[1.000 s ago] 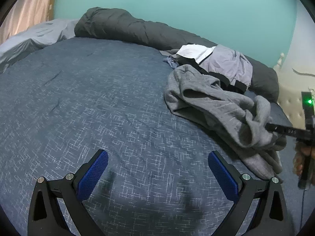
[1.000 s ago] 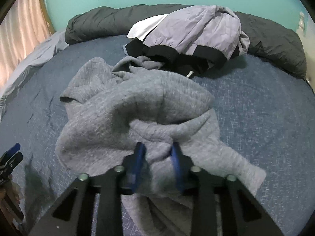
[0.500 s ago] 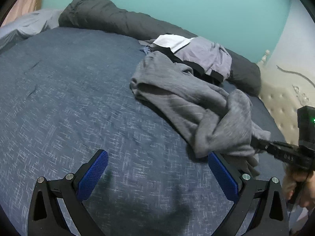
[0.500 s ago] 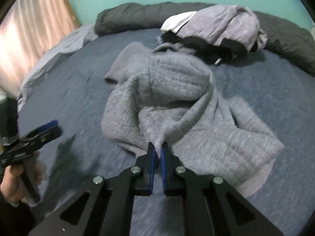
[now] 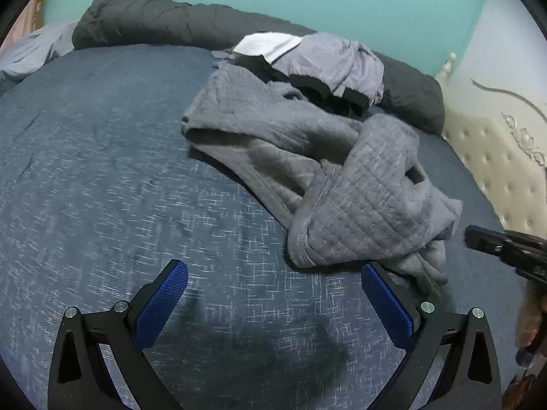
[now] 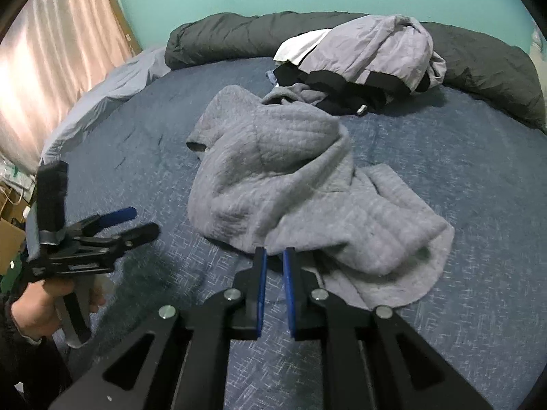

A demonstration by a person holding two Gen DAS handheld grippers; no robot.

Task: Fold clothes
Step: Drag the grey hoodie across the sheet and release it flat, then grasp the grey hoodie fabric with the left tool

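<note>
A grey quilted sweater (image 5: pixel 359 212) (image 6: pixel 280 188) lies crumpled on the blue bedspread (image 5: pixel 119 171). My left gripper (image 5: pixel 273 268) is wide open above bare bedspread, its right finger just short of the sweater's near fold. In the right wrist view the left gripper (image 6: pixel 143 221) hangs open at the left, held by a hand. My right gripper (image 6: pixel 274 251) has its jaws opening, a narrow gap between the blue pads. The sweater's near edge lies right at the tips and no cloth is pinched. The right gripper's tip (image 5: pixel 478 239) shows at the right edge of the left wrist view.
A lilac and black jacket with a white piece (image 5: pixel 335 65) (image 6: pixel 372 51) is heaped behind the sweater. A dark rolled duvet (image 5: pixel 154 20) (image 6: pixel 239 37) lines the far side. A cream tufted headboard (image 5: pixel 495 157) stands right; a pink curtain (image 6: pixel 51 51) hangs left.
The right gripper dragged the sweater toward the near side, pinched shut on it, and its pads have now parted off the cloth. The left gripper moved closer to the sweater.
</note>
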